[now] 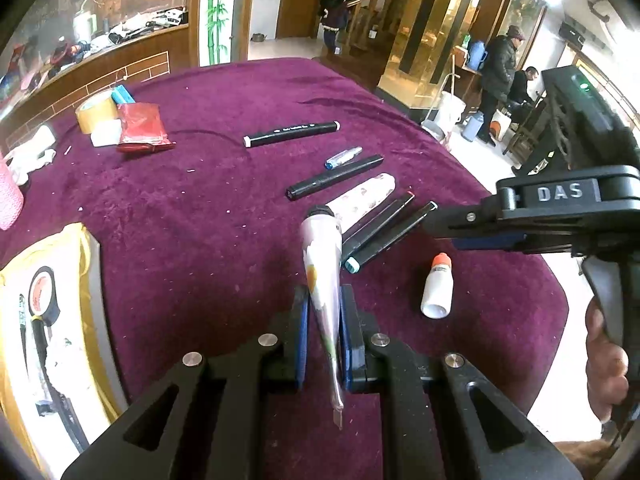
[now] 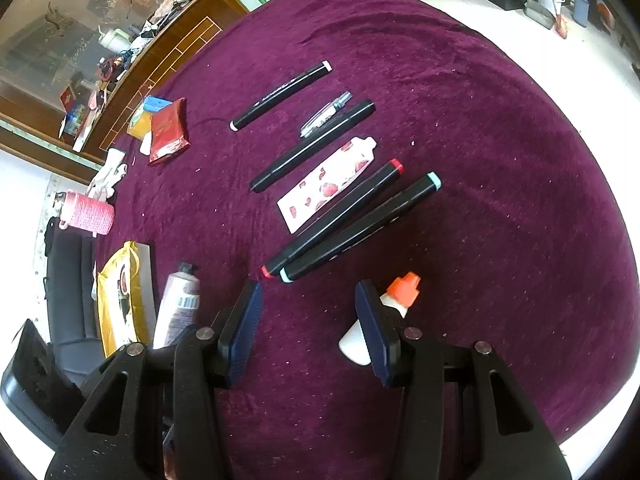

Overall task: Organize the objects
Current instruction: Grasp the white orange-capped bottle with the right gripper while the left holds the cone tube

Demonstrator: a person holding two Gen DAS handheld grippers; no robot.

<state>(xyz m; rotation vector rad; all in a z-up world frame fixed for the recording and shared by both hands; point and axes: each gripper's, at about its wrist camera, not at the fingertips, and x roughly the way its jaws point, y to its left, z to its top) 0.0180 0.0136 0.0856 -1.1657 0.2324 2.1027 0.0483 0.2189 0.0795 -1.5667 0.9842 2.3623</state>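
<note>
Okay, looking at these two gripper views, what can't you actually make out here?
- White bottle: body partly behind a right gripper finger, right wrist view.
- Tube in the left gripper: print too blurred to read.
- Tape roll in the yellow bag: cut off by the left wrist view's edge.

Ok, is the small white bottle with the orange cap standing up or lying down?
Lying down. The white bottle rests on its side on the purple tablecloth, with its orange cap still on and pointing towards the markers.

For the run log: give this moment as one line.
left gripper: shut on tube | right gripper: open, empty | white bottle: on cloth | markers: in row
</note>
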